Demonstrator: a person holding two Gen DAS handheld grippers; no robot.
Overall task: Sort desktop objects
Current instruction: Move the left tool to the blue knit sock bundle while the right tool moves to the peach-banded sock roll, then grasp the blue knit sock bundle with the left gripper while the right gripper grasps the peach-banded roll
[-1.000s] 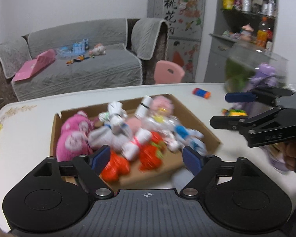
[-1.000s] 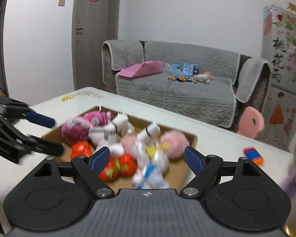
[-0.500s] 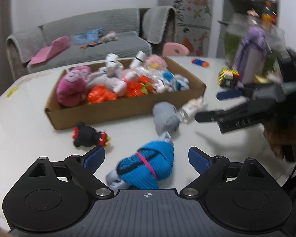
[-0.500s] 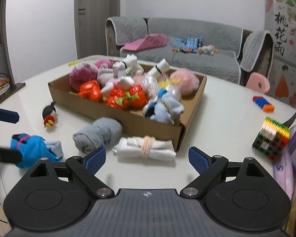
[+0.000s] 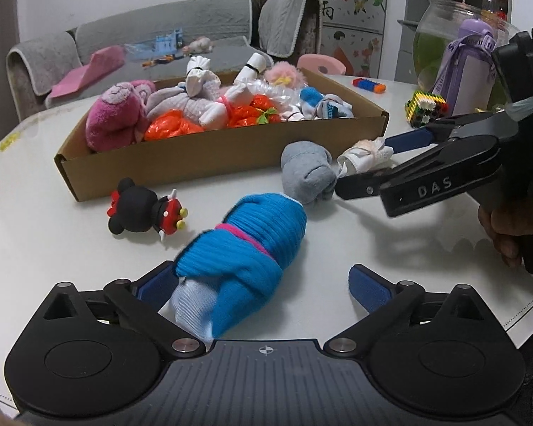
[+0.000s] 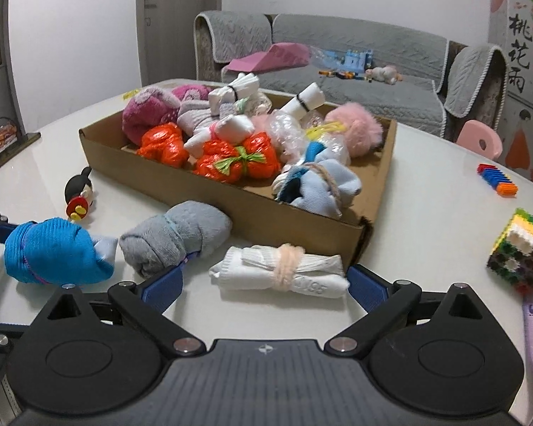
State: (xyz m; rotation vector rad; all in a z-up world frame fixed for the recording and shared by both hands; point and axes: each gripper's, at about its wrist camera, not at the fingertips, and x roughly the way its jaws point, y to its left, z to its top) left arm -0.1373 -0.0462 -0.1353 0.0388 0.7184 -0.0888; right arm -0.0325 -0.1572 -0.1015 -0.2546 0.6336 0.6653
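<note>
A blue rolled sock (image 5: 245, 248) lies on the white table between the fingers of my left gripper (image 5: 263, 285). Its jaws are opening; the sock leans by the left pad and the right pad stands clear. My right gripper (image 6: 264, 284) is also opening, with a white sock roll (image 6: 280, 271) tied with a peach band lying between its fingers. A grey sock roll (image 6: 177, 241) rests between the two bundles. Behind them stands a cardboard box (image 5: 224, 156) full of plush toys, socks and orange bags. The right gripper (image 5: 366, 165) straddles the white roll (image 5: 364, 152).
A small black-and-red mouse figure (image 5: 142, 209) lies in front of the box. At the right are a multicoloured brick cube (image 6: 522, 252), a blue-orange brick piece (image 6: 497, 179), a purple bottle (image 5: 469, 67) and a glass bowl (image 5: 433, 35). A hand (image 5: 508, 227) holds the right gripper.
Both grippers have sunk from above the box to the table in front of it, and their jaws have widened. The blue sock and the white roll now lie between the fingers.
</note>
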